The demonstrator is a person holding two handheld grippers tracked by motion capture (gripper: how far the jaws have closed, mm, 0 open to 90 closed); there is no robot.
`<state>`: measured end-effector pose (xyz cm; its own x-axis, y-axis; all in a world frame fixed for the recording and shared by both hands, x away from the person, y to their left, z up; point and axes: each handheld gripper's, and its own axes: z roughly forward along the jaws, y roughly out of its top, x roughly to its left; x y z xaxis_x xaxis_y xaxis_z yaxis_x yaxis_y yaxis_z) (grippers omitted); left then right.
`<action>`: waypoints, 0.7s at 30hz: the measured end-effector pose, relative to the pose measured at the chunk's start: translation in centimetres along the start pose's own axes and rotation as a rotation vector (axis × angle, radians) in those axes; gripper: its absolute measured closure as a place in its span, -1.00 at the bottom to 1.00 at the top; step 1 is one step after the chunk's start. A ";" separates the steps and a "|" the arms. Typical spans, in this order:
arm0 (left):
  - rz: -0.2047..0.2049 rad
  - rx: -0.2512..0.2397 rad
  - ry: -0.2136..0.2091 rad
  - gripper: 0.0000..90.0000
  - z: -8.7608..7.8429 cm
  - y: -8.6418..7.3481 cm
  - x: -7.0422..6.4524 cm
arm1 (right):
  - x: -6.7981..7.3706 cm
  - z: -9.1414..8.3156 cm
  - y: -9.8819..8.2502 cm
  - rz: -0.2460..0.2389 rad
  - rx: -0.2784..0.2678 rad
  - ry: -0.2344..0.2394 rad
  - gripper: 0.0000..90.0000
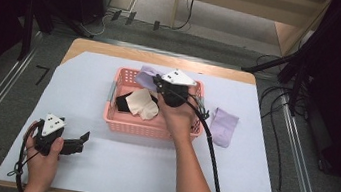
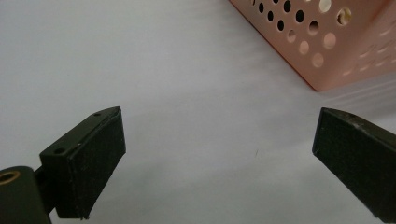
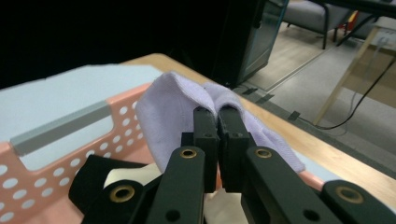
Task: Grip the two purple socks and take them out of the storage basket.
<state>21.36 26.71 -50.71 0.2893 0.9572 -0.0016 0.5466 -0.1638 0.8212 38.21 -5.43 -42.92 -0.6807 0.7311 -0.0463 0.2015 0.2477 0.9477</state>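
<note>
One pink basket (image 1: 119,119), perforated, sits mid-table on a pale sheet (image 1: 98,166); one grey handle bar (image 3: 60,126) on its end wall, seen in the right gripper view.

Cloth count, four pieces:
- two lilac: one lilac cloth (image 3: 163,112) draped over the basket's far rim, at about 12 o'clock from the basket's middle; a second lilac piece (image 1: 224,126) flat on the sheet at 3 o'clock of the basket, just beside it.
- one cream cloth (image 1: 143,105) inside the basket.
- one black cloth (image 1: 123,102) inside too, touching and partly under the cream one.

Right gripper (image 3: 217,116): jaws pressed together on a fold of the draped lilac cloth, over the basket's far edge. Right hand (image 1: 178,117) above the basket.

Left gripper (image 1: 82,138): at 8 o'clock of the basket, low over bare sheet, jaws wide apart, nothing between them. Basket corner (image 2: 322,51) visible ahead of it.
</note>
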 end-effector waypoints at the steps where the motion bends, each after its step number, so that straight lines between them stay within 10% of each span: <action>1: -0.001 0.000 0.001 -0.93 0.0 0.0 0.0 | -0.3 -0.5 0.0 0.000 -0.009 -0.015 0.95; 21: 0.002 -0.010 0.007 -0.93 -0.1 0.0 0.0 | -7.4 -10.4 -3.1 0.143 -0.107 -0.288 0.95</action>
<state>21.25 26.71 -50.69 0.2849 0.9586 0.0034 0.5380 -0.1628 0.8271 35.25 -18.24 -42.24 -0.4212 0.9068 0.0163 0.1953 0.0731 0.9780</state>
